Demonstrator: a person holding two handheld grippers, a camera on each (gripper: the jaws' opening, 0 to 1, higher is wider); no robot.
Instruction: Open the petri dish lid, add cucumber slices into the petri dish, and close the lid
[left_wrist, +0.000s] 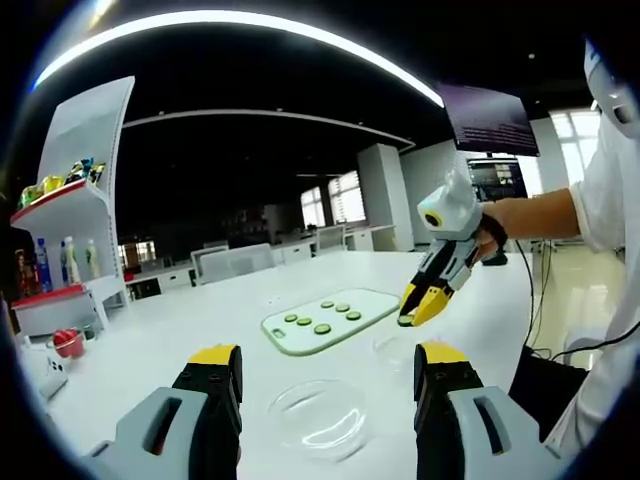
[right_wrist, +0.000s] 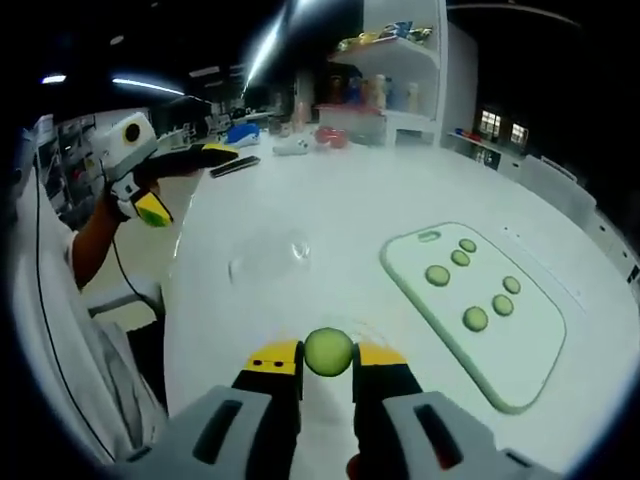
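Observation:
My left gripper (left_wrist: 327, 354) stands open, its yellow-tipped jaws wide apart over a clear round petri dish piece (left_wrist: 320, 418) on the white table. A second clear round piece (left_wrist: 396, 348) lies just right of it, under my right gripper (left_wrist: 418, 306). That right gripper (right_wrist: 328, 358) is shut on a green cucumber slice (right_wrist: 328, 351), held above the table. The pale green cutting board (left_wrist: 372, 300) carries several cucumber slices (left_wrist: 322, 328). In the right gripper view the board (right_wrist: 510, 375) lies to the right, a clear dish (right_wrist: 285, 255) ahead, and the left gripper (right_wrist: 190, 178) at the left.
A white shelf (left_wrist: 75, 200) with bottles stands at the table's far left, with a red object (left_wrist: 68, 342) near it. A person in white (left_wrist: 610, 200) holds the grippers at the right edge. Small items (right_wrist: 300, 140) crowd the table's far end.

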